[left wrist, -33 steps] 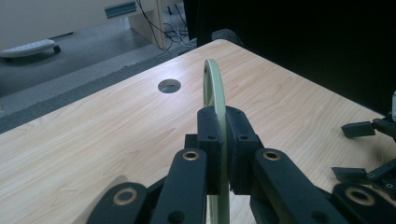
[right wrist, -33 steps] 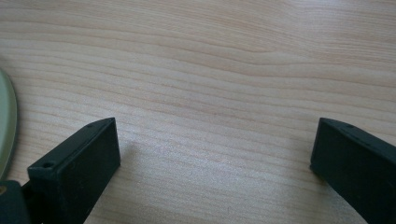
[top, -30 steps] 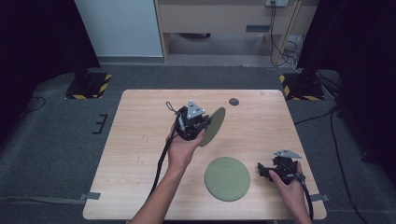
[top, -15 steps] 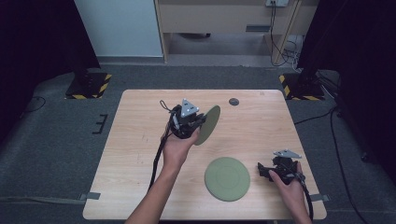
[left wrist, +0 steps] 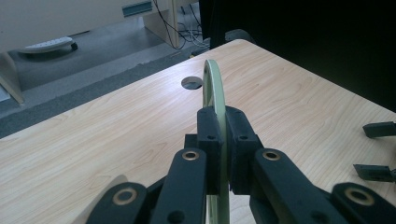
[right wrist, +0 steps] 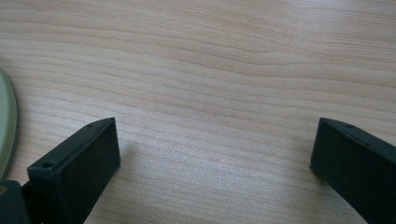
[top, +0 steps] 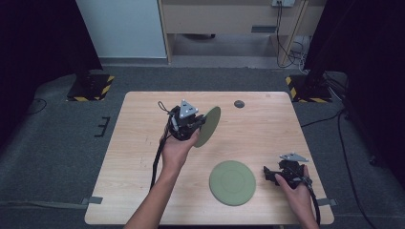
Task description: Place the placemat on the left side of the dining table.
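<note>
The left gripper (top: 199, 123) is clamped on the rim of a green plate (top: 208, 126), holding it on edge in the air above the middle of the table (top: 143, 157); in the left gripper view the pads (left wrist: 209, 135) press on both faces of the plate (left wrist: 215, 84), which stands upright between them. A second plate (top: 232, 182) lies flat near the front edge, just beside the right gripper (top: 270, 174), whose jaws stand wide apart with nothing between them and rest low by the tabletop. In the right gripper view that flat plate's rim (right wrist: 6, 126) shows at the left edge, close to one jaw but apart from it. The step in hand looks like carrying the lifted plate, most likely toward the flat one to stack on it. The next move would call for swinging the plate over the flat one, turning the wrist so it lies level, lowering it until the faces meet, and only then releasing. Let go while tilted, it could slide off or roll. A small dark disc (top: 239, 103) sits near the far edge, well apart.
</note>
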The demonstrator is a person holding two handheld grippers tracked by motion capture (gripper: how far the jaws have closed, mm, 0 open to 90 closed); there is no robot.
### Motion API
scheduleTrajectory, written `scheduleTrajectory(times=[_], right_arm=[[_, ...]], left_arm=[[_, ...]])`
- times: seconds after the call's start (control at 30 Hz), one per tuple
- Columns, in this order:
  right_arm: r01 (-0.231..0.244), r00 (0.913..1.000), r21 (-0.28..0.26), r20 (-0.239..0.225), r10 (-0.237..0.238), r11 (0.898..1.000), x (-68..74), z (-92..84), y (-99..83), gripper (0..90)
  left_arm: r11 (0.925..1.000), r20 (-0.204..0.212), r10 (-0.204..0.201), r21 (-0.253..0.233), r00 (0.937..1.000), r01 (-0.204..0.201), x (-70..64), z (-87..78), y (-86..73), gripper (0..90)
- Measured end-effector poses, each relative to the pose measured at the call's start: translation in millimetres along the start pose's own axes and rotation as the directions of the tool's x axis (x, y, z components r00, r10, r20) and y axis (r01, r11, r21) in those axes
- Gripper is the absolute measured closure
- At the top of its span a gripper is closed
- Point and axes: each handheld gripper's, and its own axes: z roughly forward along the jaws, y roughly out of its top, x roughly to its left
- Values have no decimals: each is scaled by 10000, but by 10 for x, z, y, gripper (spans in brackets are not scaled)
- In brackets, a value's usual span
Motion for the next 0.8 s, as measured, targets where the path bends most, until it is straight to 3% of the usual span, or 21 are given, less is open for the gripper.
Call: scheduleTrajectory(times=[0.8], right_arm=[[3, 10000, -10, 3, -3, 10000, 5, 1, 0, 17]], left_arm=[[9988, -754, -471, 112, 9960, 481, 348, -114, -166, 858]])
